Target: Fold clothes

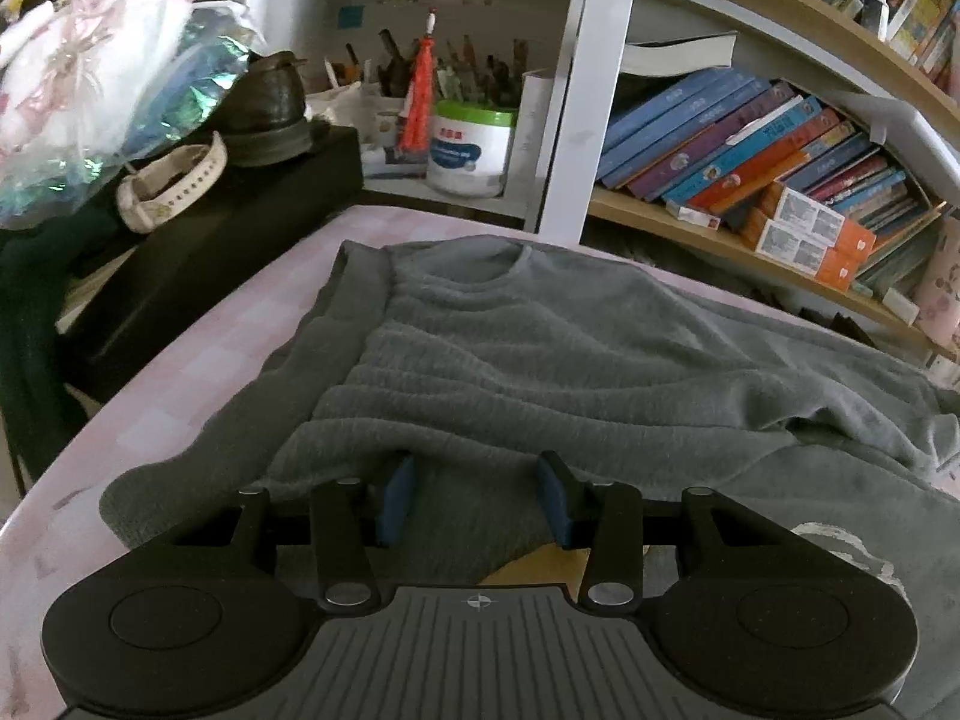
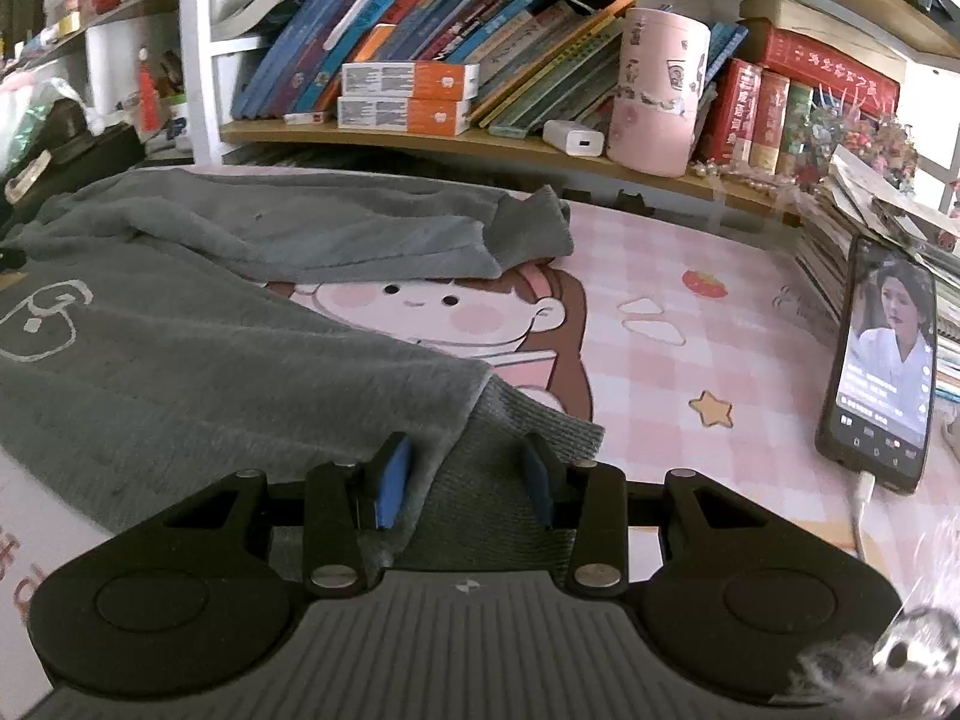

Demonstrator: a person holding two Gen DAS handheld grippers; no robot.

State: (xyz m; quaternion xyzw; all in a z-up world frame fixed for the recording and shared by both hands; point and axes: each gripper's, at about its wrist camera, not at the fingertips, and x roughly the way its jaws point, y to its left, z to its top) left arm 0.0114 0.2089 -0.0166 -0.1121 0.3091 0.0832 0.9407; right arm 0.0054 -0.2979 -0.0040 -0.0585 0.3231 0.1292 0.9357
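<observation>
Where sweater (image 2: 180,360) lies: pink desk mat (image 2: 690,312).

garment: grey fleecy sweatshirt (image 1: 540,348), the only piece of clothing
pose: lying flat on the pink checked mat (image 2: 690,324), neckline at the far end
state: partly folded; one side turned over the body, surface rumpled in ridges
sleeve: sleeve (image 2: 372,234) stretched across the far side, cuff resting on the mat
hem: ribbed hem corner (image 2: 516,450) nearest
print: white outline drawing (image 2: 42,324) on the front

Fuzzy matt grey cloth sweater (image 1: 540,348); glossy smooth pink mat (image 2: 690,324); matt black plastic tongs (image 1: 477,498).
</observation>
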